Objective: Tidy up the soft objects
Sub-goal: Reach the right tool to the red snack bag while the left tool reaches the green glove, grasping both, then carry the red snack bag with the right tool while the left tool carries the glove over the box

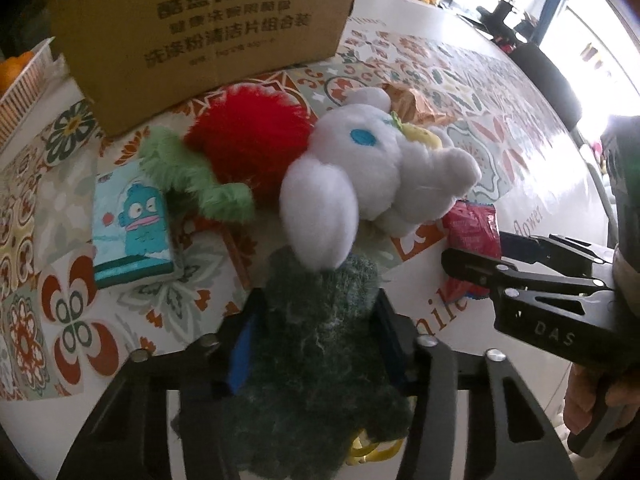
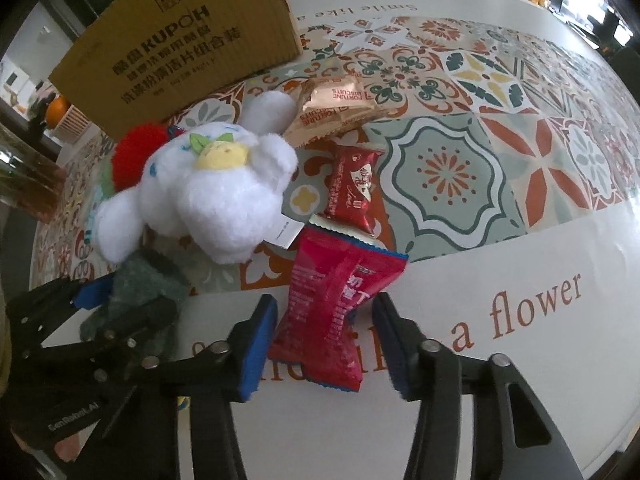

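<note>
At nine o'clock in the left wrist view lies a small teal cartoon-print packet (image 1: 132, 228). At eleven stands a brown cardboard box (image 1: 200, 28), a fluffy red pom-pom (image 1: 248, 140) before it. At centre lies a white plush rabbit (image 1: 360, 176). At six, the left gripper (image 1: 316, 344) presses its pads into a dark green fuzzy plush (image 1: 320, 340). At three, the right gripper (image 2: 324, 344) brackets a red foil snack packet (image 2: 332, 304), pads touching its sides.
</note>
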### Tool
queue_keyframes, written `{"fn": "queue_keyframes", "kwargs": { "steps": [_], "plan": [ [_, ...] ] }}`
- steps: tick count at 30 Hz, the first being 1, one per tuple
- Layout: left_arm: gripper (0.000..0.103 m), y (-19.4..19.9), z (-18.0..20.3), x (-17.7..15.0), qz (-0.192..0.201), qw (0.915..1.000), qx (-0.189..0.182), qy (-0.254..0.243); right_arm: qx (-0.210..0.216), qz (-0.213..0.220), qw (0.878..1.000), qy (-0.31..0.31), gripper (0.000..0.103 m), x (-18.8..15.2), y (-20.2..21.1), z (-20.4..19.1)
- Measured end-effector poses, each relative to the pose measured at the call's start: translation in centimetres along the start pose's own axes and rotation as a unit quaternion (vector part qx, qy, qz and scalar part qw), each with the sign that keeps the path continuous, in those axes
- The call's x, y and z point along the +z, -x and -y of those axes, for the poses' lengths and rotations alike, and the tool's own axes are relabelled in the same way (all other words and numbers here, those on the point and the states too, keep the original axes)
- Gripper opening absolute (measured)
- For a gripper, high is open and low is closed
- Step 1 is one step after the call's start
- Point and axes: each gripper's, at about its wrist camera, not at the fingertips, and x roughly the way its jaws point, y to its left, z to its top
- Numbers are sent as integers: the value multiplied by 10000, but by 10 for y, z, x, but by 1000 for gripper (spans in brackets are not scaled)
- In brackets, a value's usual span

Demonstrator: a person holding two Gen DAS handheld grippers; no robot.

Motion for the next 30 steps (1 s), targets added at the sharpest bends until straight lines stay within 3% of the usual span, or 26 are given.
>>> {"fn": "queue_keyframes", "kwargs": {
  "steps": [5,10,22,30],
  "plan": [
    [30,13,-4,-10,180,9997,8,192,74,-5,10000,46,36,-2,2,-2],
    [21,30,-1,-17,354,9990,85,263,219,23,9997,112,34,-9,13,-5],
    [20,79,6,-49,872,9948,176,492,431,364,9972,481,34,-20,59,-22],
    [20,107,18,-39,1372,9876,322,693,573,756,9933,667,34,-19,91,-32]
  ]
}}
